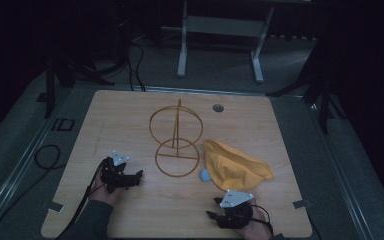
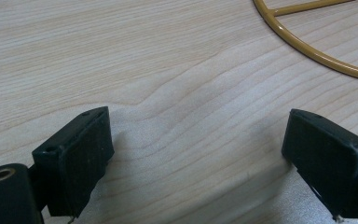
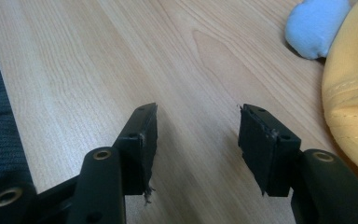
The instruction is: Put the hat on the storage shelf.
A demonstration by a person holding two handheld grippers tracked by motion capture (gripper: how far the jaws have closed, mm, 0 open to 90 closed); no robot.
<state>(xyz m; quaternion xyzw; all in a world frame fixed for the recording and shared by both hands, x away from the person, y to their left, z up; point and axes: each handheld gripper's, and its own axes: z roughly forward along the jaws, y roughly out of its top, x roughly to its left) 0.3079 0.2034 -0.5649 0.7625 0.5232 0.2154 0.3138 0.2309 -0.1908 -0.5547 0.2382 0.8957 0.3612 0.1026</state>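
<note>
One readable mark: "ID" in dark characters on the grey floor (image 1: 15,150), just off the desk's (image 1: 130,210) left edge near its far-left corner. Nothing legible on the desk or anything lying on it.

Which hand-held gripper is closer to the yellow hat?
The right. The right hand-held gripper sits just below the yellow hat, with bare table between them. The left hand-held gripper is farther, across the wire stand.
</note>
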